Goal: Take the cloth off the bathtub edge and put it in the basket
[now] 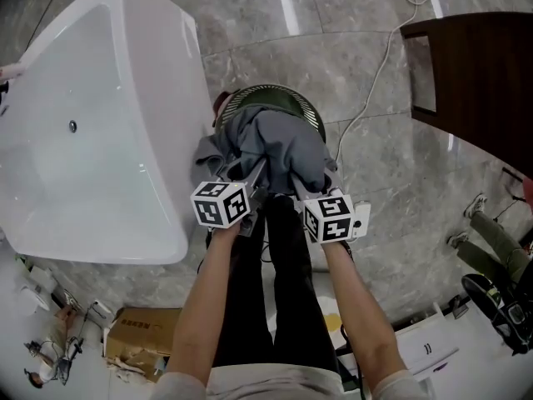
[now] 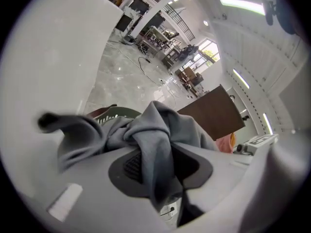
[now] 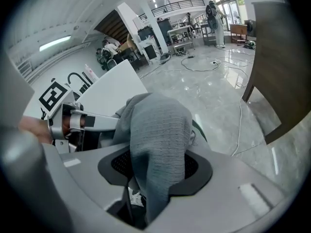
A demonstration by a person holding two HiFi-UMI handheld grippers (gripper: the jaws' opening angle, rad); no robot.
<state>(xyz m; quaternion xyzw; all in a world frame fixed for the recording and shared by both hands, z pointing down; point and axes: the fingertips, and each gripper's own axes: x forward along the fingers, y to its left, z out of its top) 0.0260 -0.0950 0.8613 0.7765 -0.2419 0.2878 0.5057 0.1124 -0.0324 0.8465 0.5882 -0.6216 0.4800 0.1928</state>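
The left gripper (image 1: 252, 176) and the right gripper (image 1: 293, 183) sit side by side just ahead of the person's legs, both pointing forward and down. In the left gripper view the fingers (image 2: 127, 166) pinch a twisted fold of the grey cloth (image 1: 281, 142). In the right gripper view the fingers (image 3: 118, 163) clamp a broader ribbed fold of the same cloth. Neither pair is spread.

From both pinches the cloth runs straight ahead, away from the person, and its bulk hangs right over the mouth of the green slatted basket (image 1: 310, 110); only the far rim shows past it. A darker fold at the left appears to spill toward the white bathtub (image 1: 100, 148), which stands just beside the basket. The cloth is clear of the tub edge.

The two grippers are about equally near the basket, the left one on the tub side. The drop looks to need little more than lowering and letting go, minding that left fold.
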